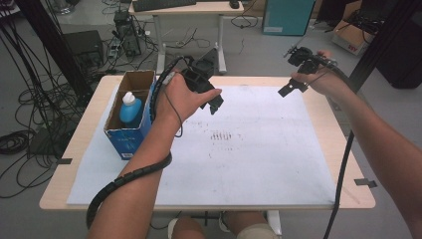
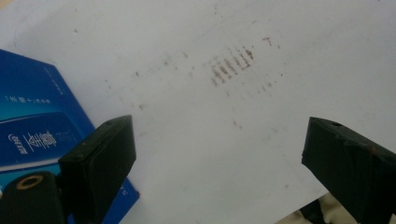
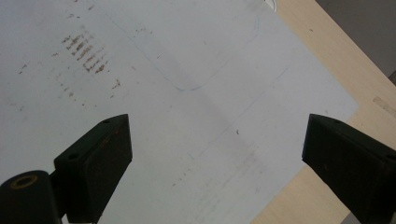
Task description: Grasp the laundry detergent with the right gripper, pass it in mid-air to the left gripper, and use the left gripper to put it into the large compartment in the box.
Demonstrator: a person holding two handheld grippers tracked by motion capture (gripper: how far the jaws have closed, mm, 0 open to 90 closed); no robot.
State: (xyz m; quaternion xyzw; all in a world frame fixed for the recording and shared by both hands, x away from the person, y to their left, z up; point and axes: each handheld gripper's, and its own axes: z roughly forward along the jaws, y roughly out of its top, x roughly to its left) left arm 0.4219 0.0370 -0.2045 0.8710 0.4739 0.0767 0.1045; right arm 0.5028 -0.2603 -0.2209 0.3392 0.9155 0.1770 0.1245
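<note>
The fingers (image 2: 100, 158) of the left gripper (image 1: 211, 102) are standing wide apart with nothing between them, and those (image 3: 95, 161) of the right gripper (image 1: 293, 85) are spread just as wide and equally empty. In the high view the left gripper is hovering just beside the open blue cardboard box (image 1: 127, 132) at the left edge of the white sheet (image 1: 259, 164); the blue bottle with a white cap (image 1: 130, 108) is standing upright inside that box, touched by neither gripper. The left gripper view is showing the box's printed side (image 2: 32, 140) next to one finger, with the rust-coloured smudges (image 2: 231, 65) on the sheet ahead. The spread of the left fingers is suiting either a release just made or an approach to the box, judging by its nearness. The right gripper is hanging raised above the sheet's far right corner, well apart from the box, probably keeping out of the way; its own view is looking down on bare sheet and the wooden table edge (image 3: 327, 60).
</note>
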